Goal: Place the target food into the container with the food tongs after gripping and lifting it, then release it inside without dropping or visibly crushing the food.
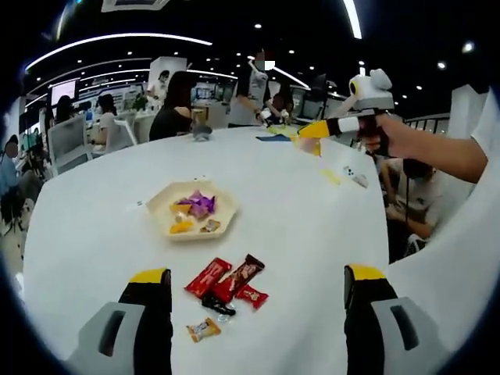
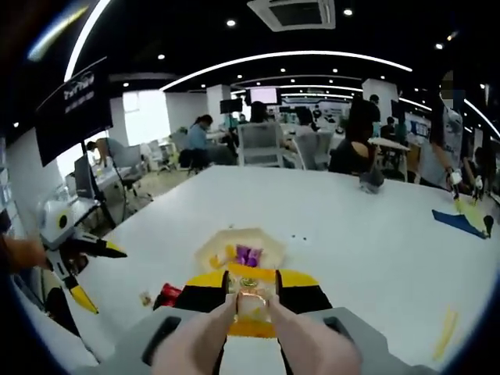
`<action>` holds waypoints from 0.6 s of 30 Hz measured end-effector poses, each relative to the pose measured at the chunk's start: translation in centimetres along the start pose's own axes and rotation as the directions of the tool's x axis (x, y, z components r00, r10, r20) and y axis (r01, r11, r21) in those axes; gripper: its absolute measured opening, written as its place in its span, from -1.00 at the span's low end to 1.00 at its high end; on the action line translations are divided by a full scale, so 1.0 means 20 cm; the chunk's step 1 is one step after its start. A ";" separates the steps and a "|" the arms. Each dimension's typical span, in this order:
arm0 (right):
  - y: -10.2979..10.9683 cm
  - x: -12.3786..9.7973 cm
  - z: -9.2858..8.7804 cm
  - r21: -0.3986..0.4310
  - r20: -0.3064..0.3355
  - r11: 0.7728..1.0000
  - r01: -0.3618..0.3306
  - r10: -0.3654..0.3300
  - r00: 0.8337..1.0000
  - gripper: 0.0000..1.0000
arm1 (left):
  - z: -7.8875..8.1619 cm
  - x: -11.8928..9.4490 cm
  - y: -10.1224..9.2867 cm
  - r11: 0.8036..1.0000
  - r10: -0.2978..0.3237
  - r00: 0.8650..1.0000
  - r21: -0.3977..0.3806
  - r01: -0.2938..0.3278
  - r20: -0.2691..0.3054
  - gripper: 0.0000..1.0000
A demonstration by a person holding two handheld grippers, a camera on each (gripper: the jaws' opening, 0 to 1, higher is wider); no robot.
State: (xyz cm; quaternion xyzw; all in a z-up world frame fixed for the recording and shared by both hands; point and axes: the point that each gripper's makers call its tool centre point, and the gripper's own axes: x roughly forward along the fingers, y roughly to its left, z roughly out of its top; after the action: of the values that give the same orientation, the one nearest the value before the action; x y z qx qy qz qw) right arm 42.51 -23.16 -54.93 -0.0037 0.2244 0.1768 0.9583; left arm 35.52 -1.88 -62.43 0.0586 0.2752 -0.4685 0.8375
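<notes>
A pale plate (image 1: 166, 197) on the white round table holds several wrapped sweets, purple (image 1: 200, 204) and orange. Red snack bars (image 1: 226, 280) and a small orange sweet (image 1: 203, 329) lie just in front of my left gripper (image 1: 256, 291), whose jaws stand wide apart with nothing between them. My right gripper (image 2: 251, 291) is shut on pinkish food tongs (image 2: 205, 337), and a small gold-wrapped sweet (image 2: 250, 300) seems pinched at their tips, above the plate's (image 2: 217, 248) near side. A hand holds the right gripper (image 1: 312, 130) high over the table's far side.
The left gripper (image 2: 92, 269) shows at the left with its jaws apart. Red wrappers (image 2: 167, 295) lie beside the plate. Blue and yellow items (image 2: 457, 220) sit near the far right table edge. People sit at desks behind the table.
</notes>
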 end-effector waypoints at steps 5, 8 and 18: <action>0.02 0.05 0.01 -0.003 -0.011 1.000 -0.014 0.014 1.000 -0.55 | -0.02 -0.01 0.03 0.999 0.018 1.000 -0.027 -0.018 -0.002 0.89; 0.04 0.08 0.02 -0.014 -0.013 1.000 -0.026 0.025 1.000 -0.55 | -0.01 -0.01 0.02 0.999 0.011 1.000 -0.036 -0.010 0.023 0.95; 0.08 0.18 0.05 -0.030 -0.020 0.998 -0.063 0.062 0.998 -0.55 | -0.05 -0.05 0.07 0.997 0.055 0.998 -0.052 -0.055 0.008 0.99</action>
State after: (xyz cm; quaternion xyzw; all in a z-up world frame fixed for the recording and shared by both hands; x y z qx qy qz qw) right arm 45.43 -20.28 -55.48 -0.0130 0.2309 0.2100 0.9500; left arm 35.84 0.05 -62.99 0.0424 0.2816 -0.4383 0.8525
